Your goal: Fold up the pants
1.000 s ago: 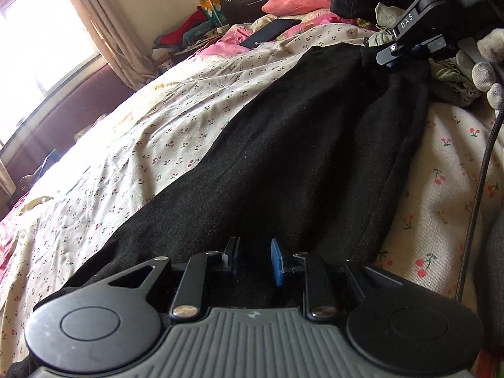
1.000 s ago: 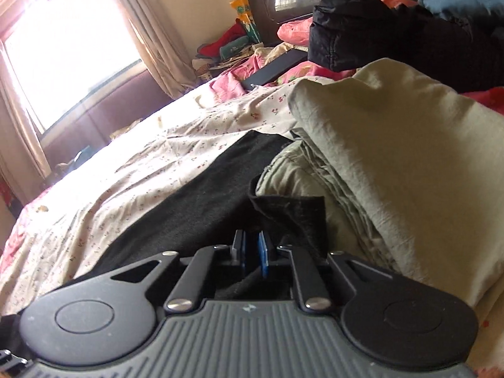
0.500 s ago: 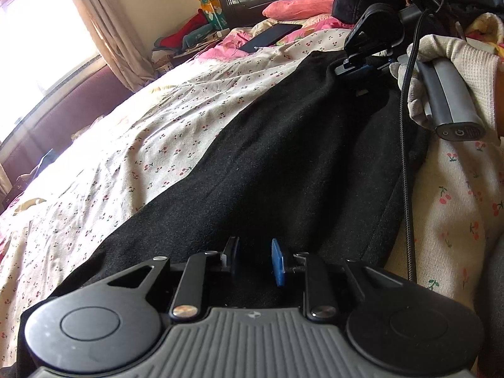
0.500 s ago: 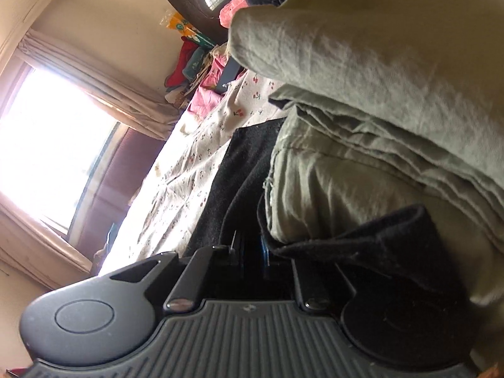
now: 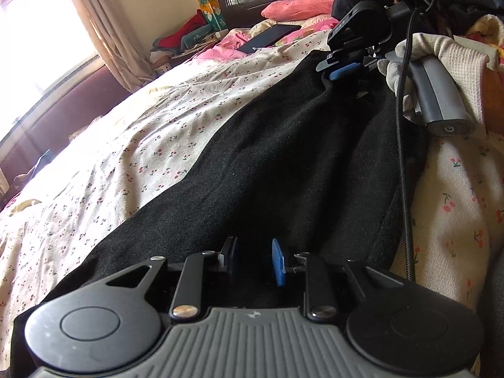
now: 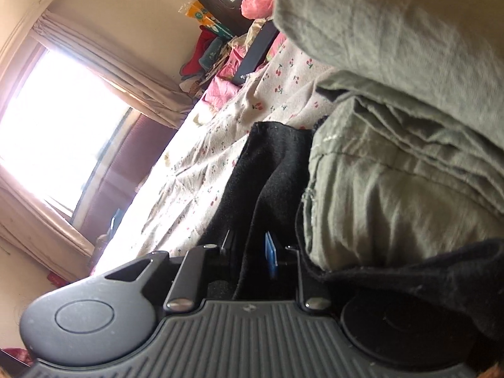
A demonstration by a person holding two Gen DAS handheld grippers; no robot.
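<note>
Black pants (image 5: 283,157) lie lengthwise on the cherry-print bedsheet (image 5: 141,141). At their near end my left gripper (image 5: 253,258) is shut on the cloth, which fills the space between its pads. At the far end, a gloved hand (image 5: 441,53) holds my right gripper (image 5: 341,64) low over the pants. In the right wrist view the picture is tilted. There the jaws of the right gripper (image 6: 252,252) are opening, with an upright fold of the black pants (image 6: 271,163) still between the pads. Another flap of black cloth covers the gripper's right side.
A stack of folded olive-green clothes (image 6: 393,157) lies right beside the right gripper. A black cable (image 5: 403,157) hangs across the pants' right edge. A dark flat device (image 5: 267,37), pink pillows (image 5: 299,6) and a black bag lie near the headboard. A window with curtains (image 5: 104,31) is at the left.
The right gripper has come down toward the pants' far end and rolled over, so its view now tilts. Its pads have parted slightly around the black fold. The left gripper has kept still.
</note>
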